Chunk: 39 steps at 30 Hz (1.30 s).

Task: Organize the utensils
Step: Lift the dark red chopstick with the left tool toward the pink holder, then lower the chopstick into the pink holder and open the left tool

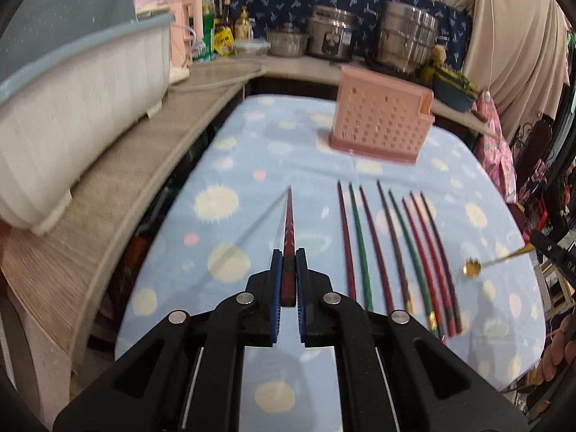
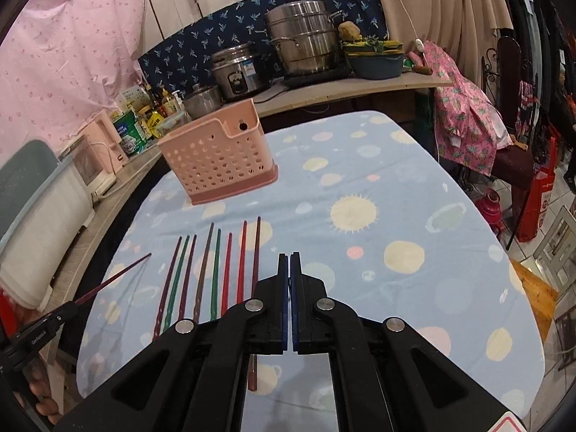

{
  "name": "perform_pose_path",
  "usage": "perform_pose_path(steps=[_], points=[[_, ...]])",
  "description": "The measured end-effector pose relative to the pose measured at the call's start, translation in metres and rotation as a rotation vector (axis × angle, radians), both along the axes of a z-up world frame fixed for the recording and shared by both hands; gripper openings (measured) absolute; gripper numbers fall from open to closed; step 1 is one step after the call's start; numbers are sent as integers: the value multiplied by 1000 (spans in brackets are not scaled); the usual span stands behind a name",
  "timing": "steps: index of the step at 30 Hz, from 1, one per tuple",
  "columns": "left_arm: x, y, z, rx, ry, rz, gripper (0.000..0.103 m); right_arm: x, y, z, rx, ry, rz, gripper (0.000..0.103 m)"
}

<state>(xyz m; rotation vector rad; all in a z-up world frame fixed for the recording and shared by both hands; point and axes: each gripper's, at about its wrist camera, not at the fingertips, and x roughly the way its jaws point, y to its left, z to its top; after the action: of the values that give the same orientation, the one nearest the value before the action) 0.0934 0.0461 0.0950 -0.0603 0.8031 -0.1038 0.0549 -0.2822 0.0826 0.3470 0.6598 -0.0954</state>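
Note:
My left gripper (image 1: 288, 253) is shut on a dark red chopstick (image 1: 289, 223) that sticks out forward above the table. The right wrist view shows the same gripper (image 2: 70, 306) and chopstick (image 2: 111, 280) at lower left. Several red, green and purple chopsticks (image 1: 392, 248) (image 2: 212, 273) lie side by side on the blue spotted tablecloth (image 1: 252, 136). A pink perforated utensil holder (image 1: 381, 126) (image 2: 216, 154) stands behind them. My right gripper (image 2: 289, 255) has its jaws shut. In the left wrist view this gripper (image 1: 534, 244) holds a gold spoon (image 1: 471, 269) by the handle, above the table's right side.
A white dish rack with a grey-blue lid (image 1: 72, 108) sits on the wooden counter (image 1: 118, 194) to the left. Steel pots (image 2: 306, 43) and bottles (image 2: 151, 115) line the back counter. A chair draped in pink cloth (image 2: 468, 126) stands past the table's right edge.

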Motion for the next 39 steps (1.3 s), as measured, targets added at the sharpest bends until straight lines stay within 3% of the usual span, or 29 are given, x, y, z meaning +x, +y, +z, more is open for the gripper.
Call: perform_pose_path(steps=[15,20,28,31,39], points=[[103,-8,116,-39,-207,31,7,80,-18,59,42,-105,20,2],[133,-16,159,-99,-269,21,7,118,-21,84,45,-145,29,2],[174,-36,229,-183,-449,7,7,188,-25,109,47,-173,32,2],[192,-51,233,-173,-482,11,7,212,-23,111,41,-169,42,2],[238,-71,204,-162,-428,10,7,257,-18,92,34,-122,60,2]])
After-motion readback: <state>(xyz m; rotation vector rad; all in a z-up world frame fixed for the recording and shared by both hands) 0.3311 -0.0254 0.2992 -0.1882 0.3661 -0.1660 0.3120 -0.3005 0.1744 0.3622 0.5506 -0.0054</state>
